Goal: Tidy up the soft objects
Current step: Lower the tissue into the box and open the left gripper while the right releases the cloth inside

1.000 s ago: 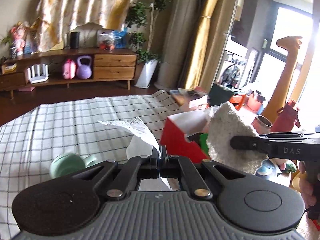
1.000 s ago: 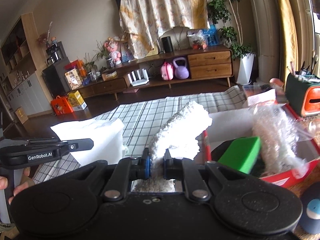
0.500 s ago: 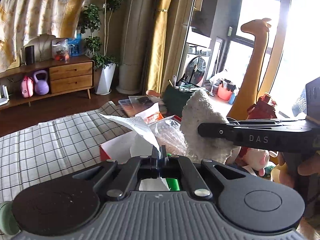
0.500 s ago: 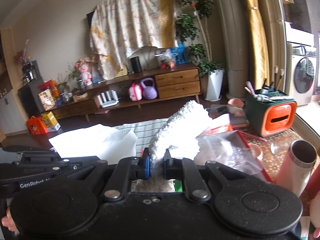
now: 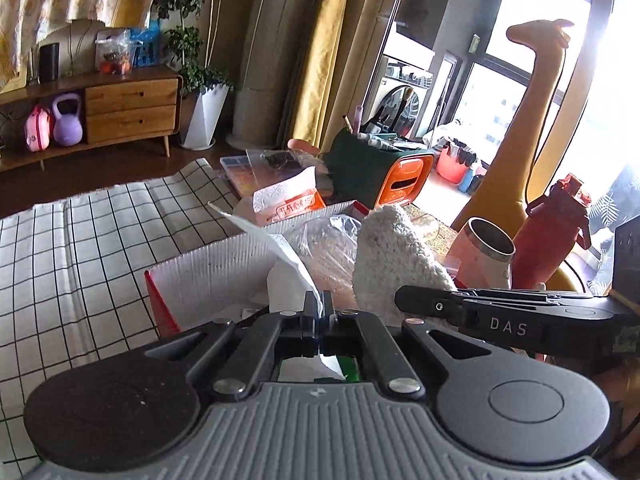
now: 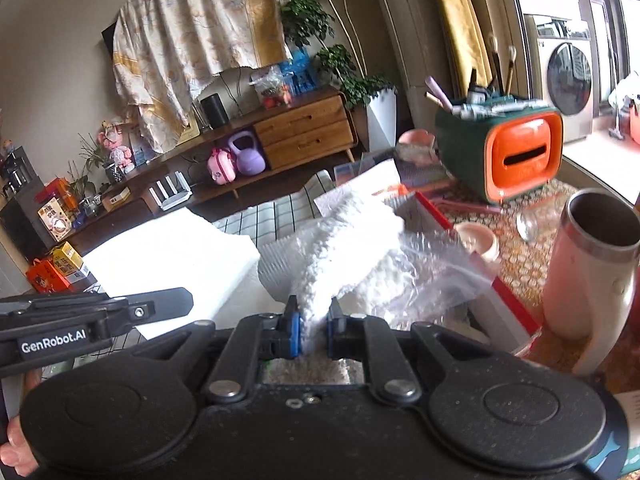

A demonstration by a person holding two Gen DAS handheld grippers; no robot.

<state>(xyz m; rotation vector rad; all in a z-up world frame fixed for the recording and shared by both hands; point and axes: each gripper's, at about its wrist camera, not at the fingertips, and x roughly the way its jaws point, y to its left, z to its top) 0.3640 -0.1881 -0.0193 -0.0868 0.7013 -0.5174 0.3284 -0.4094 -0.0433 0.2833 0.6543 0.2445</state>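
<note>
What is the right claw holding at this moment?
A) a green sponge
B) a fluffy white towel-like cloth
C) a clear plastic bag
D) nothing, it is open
B: in the right wrist view the right claw is closed on the fluffy white towel-like cloth, which rises from between its blue-padded fingers above the red-edged white box.

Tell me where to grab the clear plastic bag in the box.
Take the plastic bag by its loose flat corner sticking out rightward over the box's red rim, coming from above. That thin flap pinches easily; the rest is bulky and partly under the fluffy cloth.
</note>
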